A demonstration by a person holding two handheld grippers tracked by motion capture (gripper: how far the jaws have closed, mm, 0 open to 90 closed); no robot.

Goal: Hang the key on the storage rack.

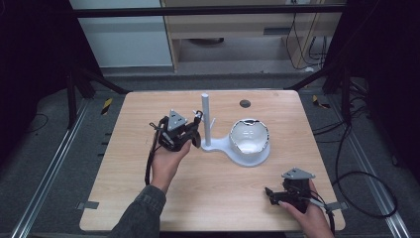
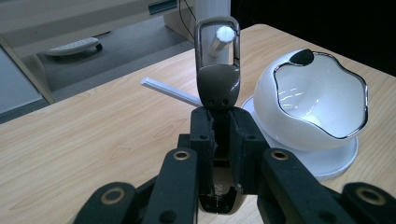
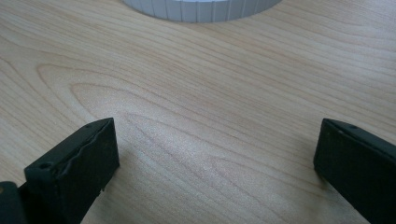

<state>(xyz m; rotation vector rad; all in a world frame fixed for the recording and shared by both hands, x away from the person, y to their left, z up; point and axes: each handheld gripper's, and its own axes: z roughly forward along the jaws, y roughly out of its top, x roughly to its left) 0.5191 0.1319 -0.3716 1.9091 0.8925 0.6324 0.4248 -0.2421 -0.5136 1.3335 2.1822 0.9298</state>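
Centrally, the left gripper [image 2: 219, 135] clamps a brown tool [image 2: 217, 84] whose loop frames the stand's peg [image 2: 224, 35]; lower right, the right gripper [image 3: 215, 163] gapes empty.

On the surface [image 1: 148, 148], the bowl [image 1: 250, 136] sits on a stand base [image 1: 247, 159], right of the upright post [image 1: 206, 119]. A hooked loop [image 2: 217, 60] hangs over the post's peg [image 2: 224, 35].

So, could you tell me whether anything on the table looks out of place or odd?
Only the white bowl stands out: it sits tilted on the white stand, its silver-rimmed opening facing sideways rather than up. The left gripper holds a brown utensil whose handle loop frames a peg tip.
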